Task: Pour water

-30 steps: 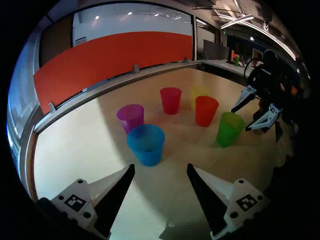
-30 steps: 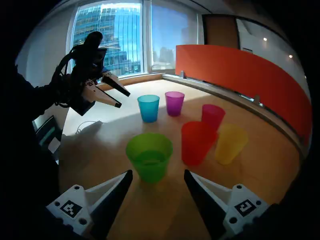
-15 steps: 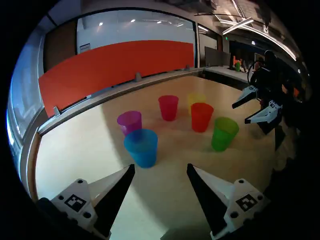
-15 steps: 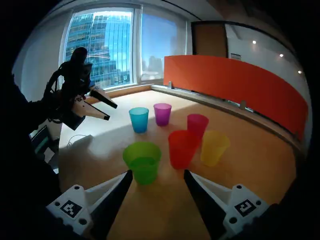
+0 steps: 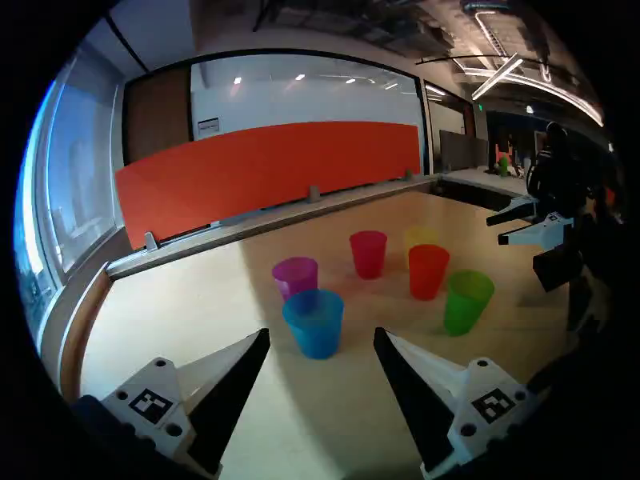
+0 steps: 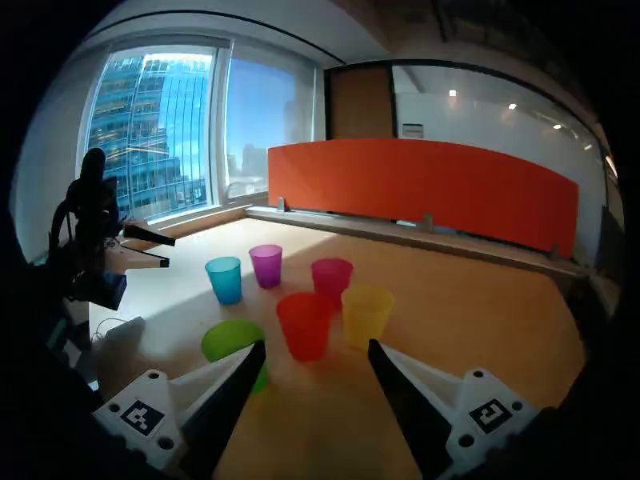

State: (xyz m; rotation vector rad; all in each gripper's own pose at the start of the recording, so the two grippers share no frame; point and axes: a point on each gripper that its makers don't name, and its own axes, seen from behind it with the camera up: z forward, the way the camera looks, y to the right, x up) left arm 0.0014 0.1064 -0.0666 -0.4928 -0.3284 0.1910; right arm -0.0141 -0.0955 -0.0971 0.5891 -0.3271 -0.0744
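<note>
6 cups (image 6: 305,323) on 1 table (image 6: 480,320).

The cups (image 5: 313,322) look like smooth, translucent plastic; the table (image 5: 184,320) like pale, satin-finished wood.

Cups (image 5: 314,322) crowd the table (image 5: 184,320); its edges lie open.

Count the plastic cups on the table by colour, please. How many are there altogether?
Blue cup: 1
Purple cup: 1
Pink cup: 1
Yellow cup: 1
Red cup: 1
Green cup: 1
Total: 6 cups
</note>
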